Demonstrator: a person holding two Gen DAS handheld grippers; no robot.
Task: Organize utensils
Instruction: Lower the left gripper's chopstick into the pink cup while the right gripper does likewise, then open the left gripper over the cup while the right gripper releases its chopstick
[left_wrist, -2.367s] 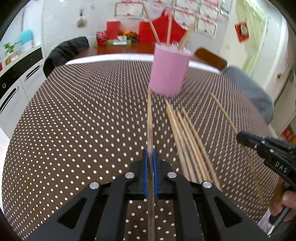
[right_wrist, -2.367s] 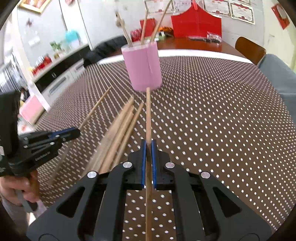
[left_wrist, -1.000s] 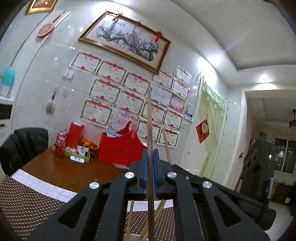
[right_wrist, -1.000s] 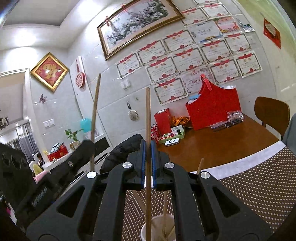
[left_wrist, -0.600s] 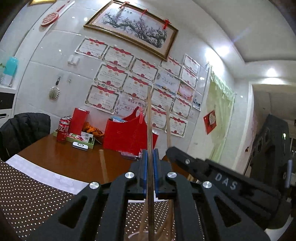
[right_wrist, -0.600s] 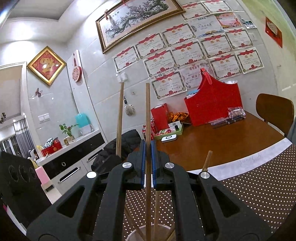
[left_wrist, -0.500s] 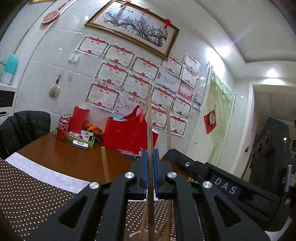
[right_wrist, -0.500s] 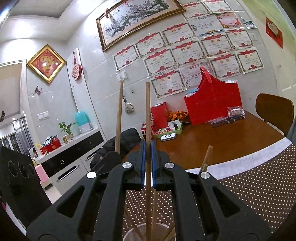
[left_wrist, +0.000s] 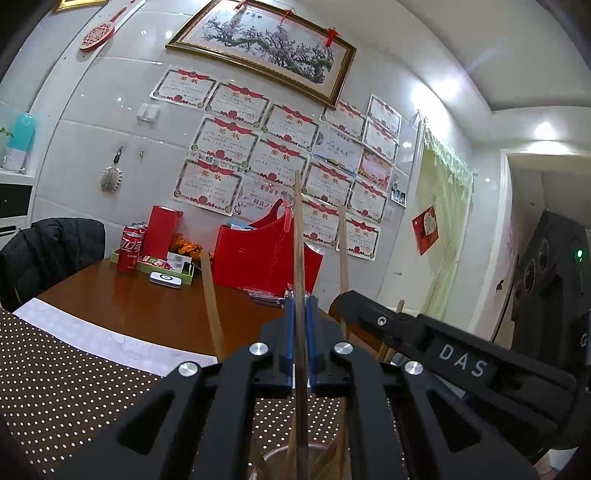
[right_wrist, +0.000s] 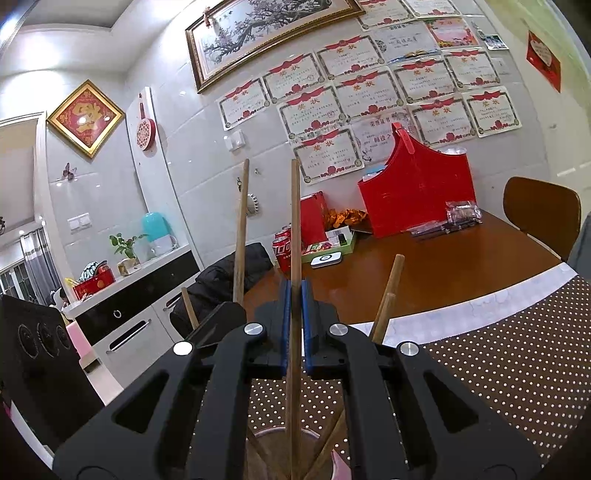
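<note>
Fingers of left gripper pinched tight on upright thin wooden chopstick, lower end inside round pink cup at bottom centre. Same on right gripper: second wooden chopstick clamped vertical, tip within cup rim, above dotted brown worktop. Long axes vertical, cup directly beneath both; release likely next.

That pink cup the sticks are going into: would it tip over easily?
Probably somewhat. The pink cup looks light, and the long chopsticks lean outward well above its rim, so a sideways nudge could topple it. The cloth-covered table may resist sliding.
</note>
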